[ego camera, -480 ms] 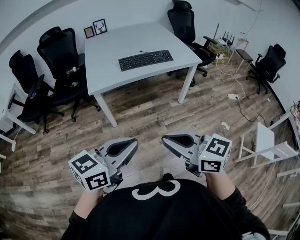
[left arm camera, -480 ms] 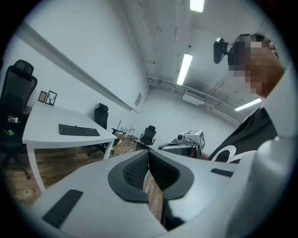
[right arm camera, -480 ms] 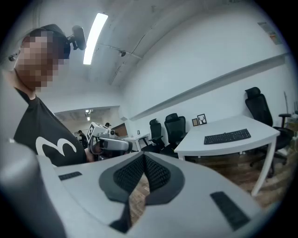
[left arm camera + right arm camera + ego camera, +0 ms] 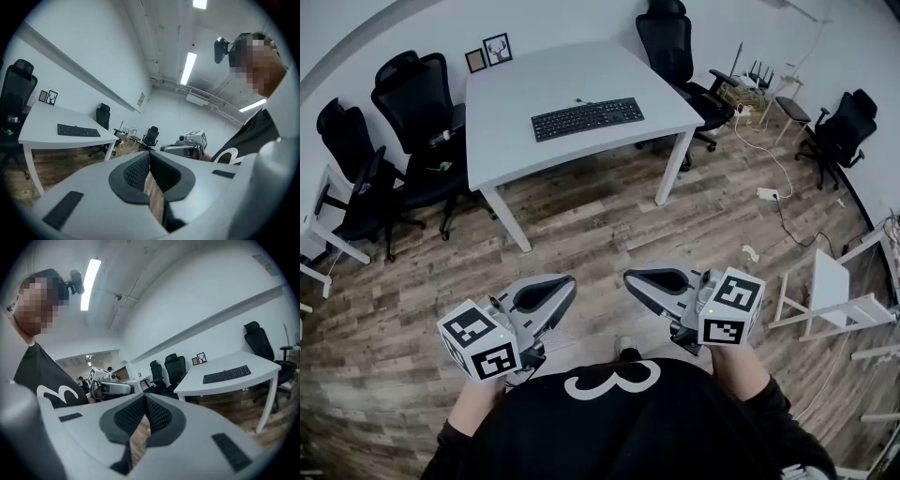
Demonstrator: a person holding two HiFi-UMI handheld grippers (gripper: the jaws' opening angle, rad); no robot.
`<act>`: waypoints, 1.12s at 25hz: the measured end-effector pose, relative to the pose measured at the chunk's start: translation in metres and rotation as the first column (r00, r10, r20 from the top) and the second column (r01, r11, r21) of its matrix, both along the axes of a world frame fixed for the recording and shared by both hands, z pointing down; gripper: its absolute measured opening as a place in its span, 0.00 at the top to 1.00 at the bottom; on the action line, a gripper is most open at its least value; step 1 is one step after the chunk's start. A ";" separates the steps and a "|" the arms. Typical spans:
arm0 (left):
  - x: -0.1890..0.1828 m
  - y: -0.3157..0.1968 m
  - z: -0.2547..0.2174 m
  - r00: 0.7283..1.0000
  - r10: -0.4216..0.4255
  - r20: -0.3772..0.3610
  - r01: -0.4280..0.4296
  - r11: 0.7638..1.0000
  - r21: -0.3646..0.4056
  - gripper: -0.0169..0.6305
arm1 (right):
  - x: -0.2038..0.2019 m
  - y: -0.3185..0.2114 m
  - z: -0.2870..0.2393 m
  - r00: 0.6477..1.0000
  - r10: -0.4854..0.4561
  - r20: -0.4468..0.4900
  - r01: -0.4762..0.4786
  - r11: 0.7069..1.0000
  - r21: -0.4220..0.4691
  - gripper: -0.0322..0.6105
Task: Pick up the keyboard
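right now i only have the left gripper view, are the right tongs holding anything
observer: No. In its own view the right gripper has its tongs shut together, with nothing between them.
operator: anything on the floor near the table i should watch
observer: Yes. The head view shows a white power strip with a dark cable on the wood floor, to the right of the table.
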State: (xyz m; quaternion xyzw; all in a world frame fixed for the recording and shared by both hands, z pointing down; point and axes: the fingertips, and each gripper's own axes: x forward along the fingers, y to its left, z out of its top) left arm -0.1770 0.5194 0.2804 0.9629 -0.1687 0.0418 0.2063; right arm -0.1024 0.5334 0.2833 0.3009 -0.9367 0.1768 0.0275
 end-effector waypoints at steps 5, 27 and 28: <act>0.023 -0.016 0.003 1.000 -0.013 0.003 0.013 1.000 -0.026 0.95 | 0.026 -0.018 0.002 0.999 0.004 0.044 -0.004 1.000 -0.013 0.94; 0.167 -0.058 -0.010 0.999 0.022 0.031 -0.023 1.000 0.014 0.95 | 0.176 -0.067 -0.006 0.994 0.070 0.078 -0.072 0.997 0.034 0.93; 0.167 -0.061 -0.009 0.999 0.017 0.028 -0.017 1.000 0.009 0.95 | 0.177 -0.069 -0.005 0.994 0.070 0.081 -0.073 0.997 0.032 0.94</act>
